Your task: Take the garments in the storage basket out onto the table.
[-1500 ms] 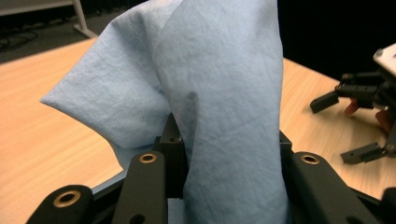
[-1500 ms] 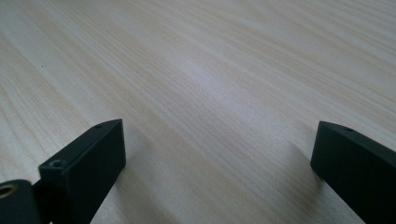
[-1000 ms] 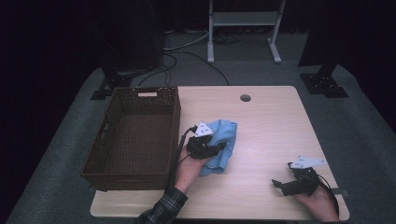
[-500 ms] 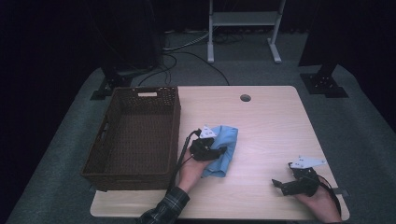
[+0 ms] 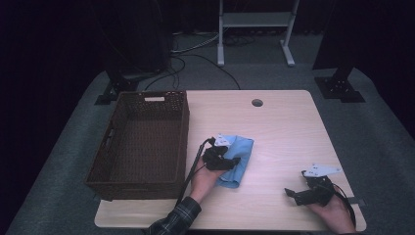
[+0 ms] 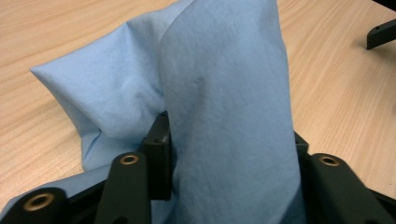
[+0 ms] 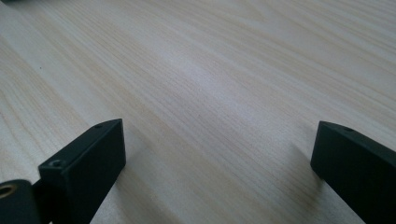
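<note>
A light blue cloth lies bunched on the wooden table, just right of the basket. My left gripper rests low over the cloth's near part, pointing right. In the left gripper view a fold of the cloth stands up between the two black jaws. The jaws have just been opening and hold the fold loosely, so the left gripper is open. My right gripper sits at the near right of the table. It is open, with bare wood between its jaws.
A dark brown wicker basket stands on the left part of the table, with nothing in it. A round cable hole sits near the far edge. Stands and cables are on the floor beyond the table.
My left hand has sunk a little toward the table with the cloth, which now lies flatter. The right gripper has stayed in place.
</note>
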### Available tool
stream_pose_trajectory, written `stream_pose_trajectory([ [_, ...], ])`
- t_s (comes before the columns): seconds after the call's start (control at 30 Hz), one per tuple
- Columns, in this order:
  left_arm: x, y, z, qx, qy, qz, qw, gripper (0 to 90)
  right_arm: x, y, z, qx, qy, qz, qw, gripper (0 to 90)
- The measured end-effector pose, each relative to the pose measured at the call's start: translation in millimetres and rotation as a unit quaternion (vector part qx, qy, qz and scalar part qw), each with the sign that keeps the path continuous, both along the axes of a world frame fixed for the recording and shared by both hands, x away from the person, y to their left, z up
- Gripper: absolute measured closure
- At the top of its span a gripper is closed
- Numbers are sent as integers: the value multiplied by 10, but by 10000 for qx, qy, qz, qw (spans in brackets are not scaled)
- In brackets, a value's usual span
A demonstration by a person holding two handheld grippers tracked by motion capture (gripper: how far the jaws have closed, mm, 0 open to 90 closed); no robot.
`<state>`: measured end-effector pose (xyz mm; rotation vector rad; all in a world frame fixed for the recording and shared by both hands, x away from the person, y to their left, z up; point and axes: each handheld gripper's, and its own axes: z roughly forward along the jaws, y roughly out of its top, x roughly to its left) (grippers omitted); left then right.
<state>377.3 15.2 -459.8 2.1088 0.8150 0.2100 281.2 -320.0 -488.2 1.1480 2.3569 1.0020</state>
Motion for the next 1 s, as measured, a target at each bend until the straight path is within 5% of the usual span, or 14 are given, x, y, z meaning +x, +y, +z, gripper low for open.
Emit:
stream_pose_trajectory([
  [0.37, 45, -39, -48, -3, 177, 18, 9998, 351, 2, 0, 0, 2, 0, 14, 10000, 21],
  [0.77, 75, -82, -88, 270, 142, 213, 9993, 21, 3, 1, 0, 6, 4, 29, 10000, 21],
  [1.0, 65, -68, -40, 184, 96, 155, 9997, 0, 4, 0, 0, 5, 4, 31, 10000, 21],
])
